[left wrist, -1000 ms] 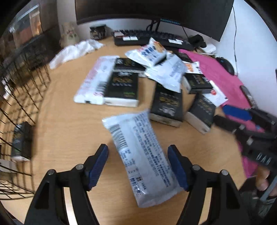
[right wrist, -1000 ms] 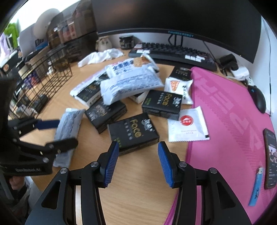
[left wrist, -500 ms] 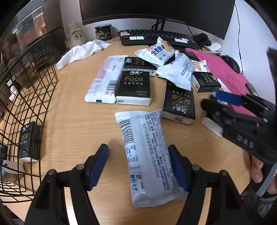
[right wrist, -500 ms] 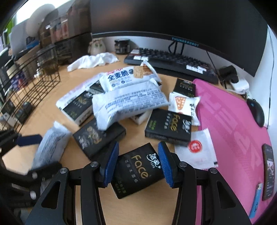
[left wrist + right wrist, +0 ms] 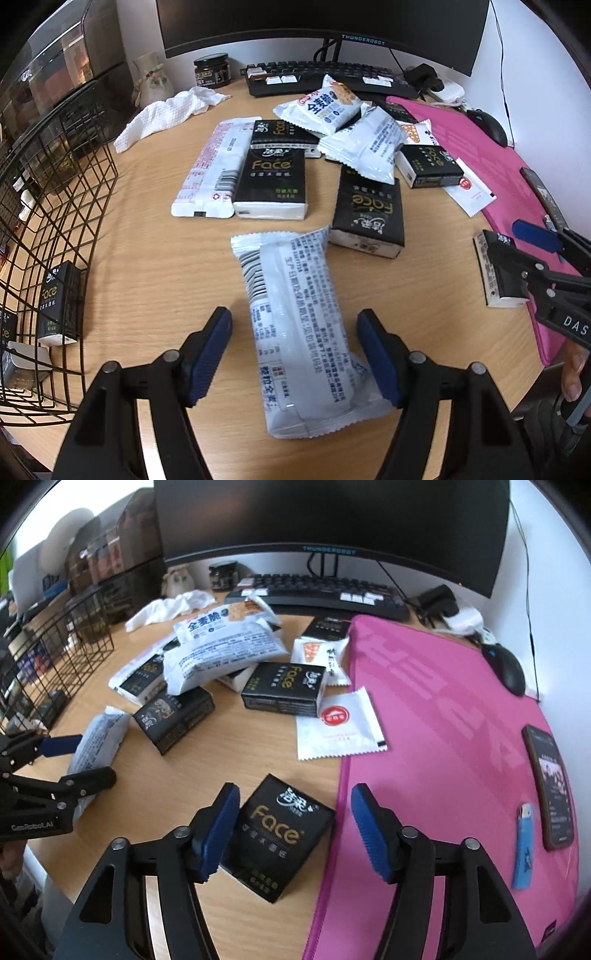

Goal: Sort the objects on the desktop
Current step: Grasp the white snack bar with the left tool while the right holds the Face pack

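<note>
Only the left wrist view showed the black wire basket's (image 5: pixel 55 206) contents. Left tongs (image 5: pixel 295 350) stood wide around a white printed plastic snack packet (image 5: pixel 299 325); right tongs (image 5: pixel 291 830) gaped around a black Face tissue pack (image 5: pixel 280 834) on the wooden table (image 5: pixel 229 760).

Wooden desk (image 5: pixel 155 236), light grain, against a white wall (image 5: pixel 546 565). Black monitor (image 5: pixel 332 513) on a stand at the back edge, keyboard (image 5: pixel 325 594) under it. Pink mat (image 5: pixel 443 720) covers the desk's right side. Shelving with boxes (image 5: pixel 99 557) past the left edge. Even daylight, brighter from upper left.
</note>
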A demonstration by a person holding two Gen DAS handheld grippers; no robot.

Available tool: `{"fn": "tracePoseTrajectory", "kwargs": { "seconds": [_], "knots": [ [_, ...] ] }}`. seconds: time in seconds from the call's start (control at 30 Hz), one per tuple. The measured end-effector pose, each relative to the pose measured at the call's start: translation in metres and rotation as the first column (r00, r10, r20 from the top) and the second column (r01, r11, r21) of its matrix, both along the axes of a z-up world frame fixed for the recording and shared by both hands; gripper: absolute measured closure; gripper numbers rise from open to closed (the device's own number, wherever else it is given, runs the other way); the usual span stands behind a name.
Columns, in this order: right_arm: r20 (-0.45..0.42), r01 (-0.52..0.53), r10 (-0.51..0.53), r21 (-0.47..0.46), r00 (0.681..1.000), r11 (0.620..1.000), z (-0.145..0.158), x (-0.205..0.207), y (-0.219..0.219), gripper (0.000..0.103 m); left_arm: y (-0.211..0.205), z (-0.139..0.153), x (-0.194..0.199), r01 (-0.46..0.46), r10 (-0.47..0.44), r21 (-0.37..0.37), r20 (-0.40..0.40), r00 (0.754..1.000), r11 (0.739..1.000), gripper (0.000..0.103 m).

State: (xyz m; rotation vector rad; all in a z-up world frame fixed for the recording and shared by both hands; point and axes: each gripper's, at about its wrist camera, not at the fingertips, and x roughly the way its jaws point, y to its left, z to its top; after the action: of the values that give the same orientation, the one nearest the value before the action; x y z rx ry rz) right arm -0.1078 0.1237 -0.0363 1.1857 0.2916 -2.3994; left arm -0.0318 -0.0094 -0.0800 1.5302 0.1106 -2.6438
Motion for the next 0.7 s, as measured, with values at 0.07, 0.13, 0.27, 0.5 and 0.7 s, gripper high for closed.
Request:
{"fn": "tracePoseTrajectory", "kwargs": {
  "seconds": [0.07, 0.13, 0.27, 0.5, 0.7],
  "knots": [
    [0.029, 0.009, -0.008, -0.020, 1.000, 1.000, -0.003, -0.001, 0.001, 0.041, 0.001, 0.000, 0.001, 0.003, -0.003, -0.007, 0.000, 1.000, 1.000, 0.029],
    [0.045, 0.008, -0.007, -0.018, 0.999, 1.000, -0.005, 0.001, 0.000, 0.041, 0.001, 0.000, 0.001, 0.005, -0.005, -0.004, 0.002, 1.000, 1.000, 0.029],
    [0.020, 0.012, -0.012, 0.023, 1.000, 1.000, -0.011, 0.009, -0.008, 0.040, 0.000, 0.000, 0.001, 0.001, -0.001, -0.007, -0.005, 1.000, 1.000, 0.029],
    [-0.041, -0.029, 0.033, 0.083, 0.999, 0.996, -0.016, 0.020, -0.028, 0.041, -0.003, -0.001, 0.001, -0.013, 0.013, -0.007, -0.008, 1.000, 1.000, 0.029],
    [-0.023, -0.067, 0.068, 0.031, 0.997, 0.997, -0.017, 0.025, -0.031, 0.057, -0.008, -0.001, 0.001, -0.035, 0.035, -0.003, -0.013, 0.999, 0.999, 0.029]
  ]
}}
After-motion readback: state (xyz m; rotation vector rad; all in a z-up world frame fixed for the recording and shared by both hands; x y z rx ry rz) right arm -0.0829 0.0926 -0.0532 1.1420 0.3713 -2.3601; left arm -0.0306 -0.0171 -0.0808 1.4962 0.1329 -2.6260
